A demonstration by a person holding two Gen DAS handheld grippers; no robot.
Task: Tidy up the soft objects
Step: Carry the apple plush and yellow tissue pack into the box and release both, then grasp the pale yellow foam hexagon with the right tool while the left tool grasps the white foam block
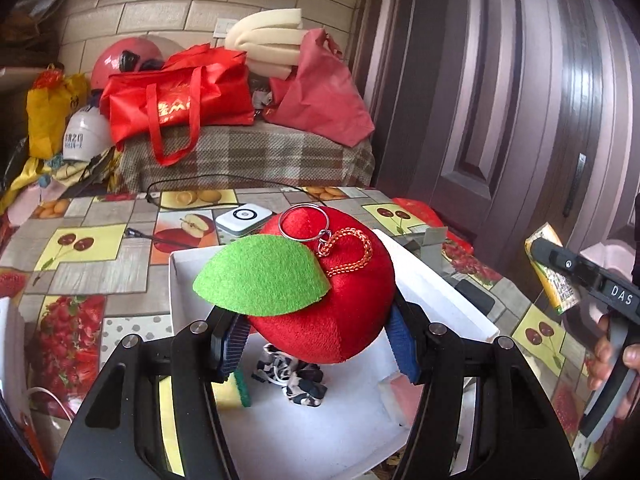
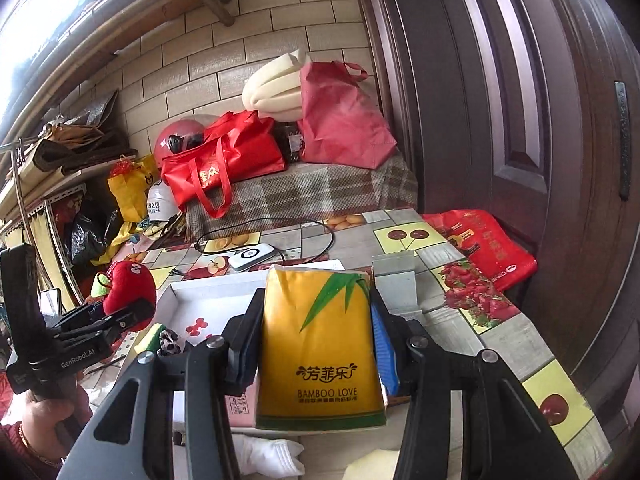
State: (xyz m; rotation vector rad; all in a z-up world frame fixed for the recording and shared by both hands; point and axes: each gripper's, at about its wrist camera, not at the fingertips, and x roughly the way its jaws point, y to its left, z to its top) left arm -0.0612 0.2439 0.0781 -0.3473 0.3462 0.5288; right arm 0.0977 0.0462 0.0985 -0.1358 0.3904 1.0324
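My left gripper [image 1: 316,340] is shut on a red plush apple [image 1: 332,304] with a green felt leaf and a key ring, held above a white box [image 1: 436,280]. In the box lie a yellow-green sponge [image 1: 236,392], a black-and-white cloth bundle [image 1: 296,376] and a pink-white block [image 1: 400,394]. My right gripper [image 2: 316,340] is shut on a yellow tissue pack [image 2: 320,352] marked BAMBOO LOVE, held above the table near the box [image 2: 224,284]. The right wrist view shows the apple [image 2: 128,292] in the left gripper at left. The left wrist view shows the tissue pack [image 1: 554,280] at right.
A table with a fruit-pattern cloth [image 1: 100,240] carries a white device [image 1: 244,218] with a black cable. Behind stand a plaid-covered bench [image 1: 248,148], red bags [image 1: 180,100] and foam rolls. A dark door [image 1: 520,100] is at right. A white cloth [image 2: 268,456] lies under the right gripper.
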